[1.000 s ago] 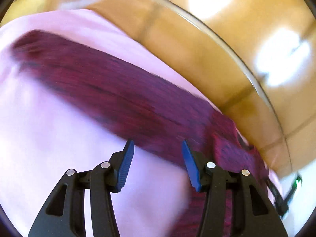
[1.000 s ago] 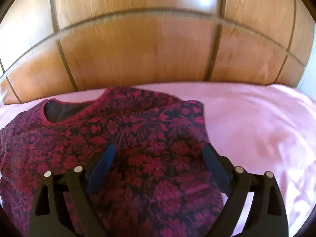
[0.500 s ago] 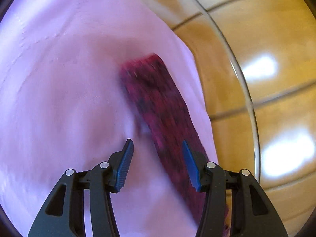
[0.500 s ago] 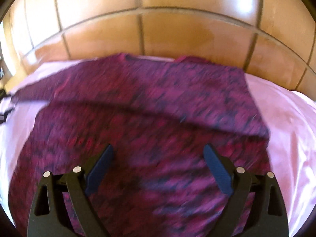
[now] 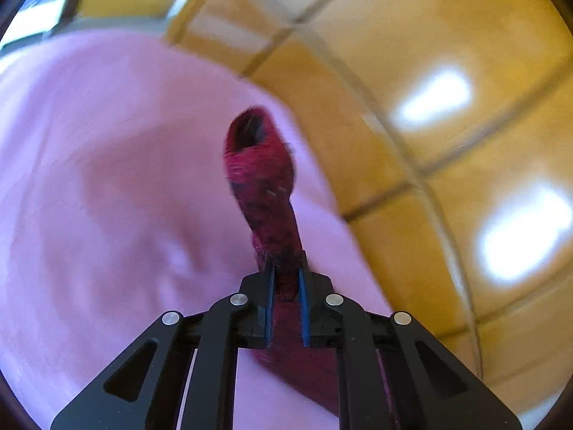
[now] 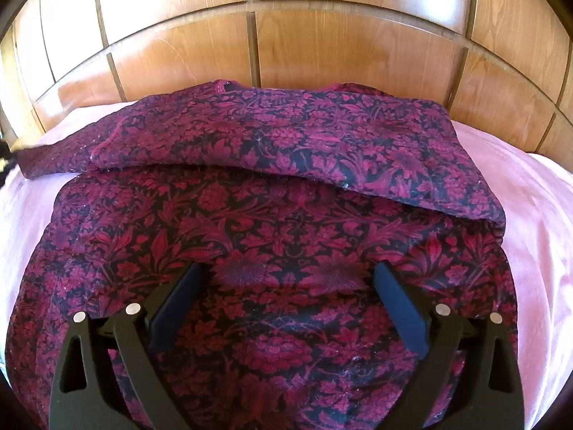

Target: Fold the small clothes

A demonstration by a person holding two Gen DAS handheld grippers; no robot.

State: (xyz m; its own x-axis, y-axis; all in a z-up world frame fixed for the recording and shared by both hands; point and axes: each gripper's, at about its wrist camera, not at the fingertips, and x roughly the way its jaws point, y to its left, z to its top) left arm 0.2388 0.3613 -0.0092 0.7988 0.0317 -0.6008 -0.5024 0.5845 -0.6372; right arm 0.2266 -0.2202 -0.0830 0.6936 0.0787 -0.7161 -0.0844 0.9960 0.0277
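**Left gripper clamps the sleeve, right one waits wide over the body**

The left gripper is closing its blue-padded jaws on the sleeve of the dark red and black floral knit top, and the fabric is pinched right between them, the cuff opening pointing away from the camera. That looks like the grip for carrying the sleeve across the garment, since a sleeve end is the lightest handle to fold with.

The right gripper hangs above the lower middle of the top with its fingers wide and easing wider, nothing between them but air over the pattern (a good spot, I'd say, to press the body down while the sleeve travels).

The top lies spread on the pale pink bed sheet, collar toward the glossy wooden panelled headboard. One sleeve is already laid across the chest as a band, its lower edge running slantwise from left to right.

Room to work: bare sheet shows on both sides of the garment, more on the right. The far edge is tight, the collar sitting just beside the headboard, so any sweep is best kept toward the near side
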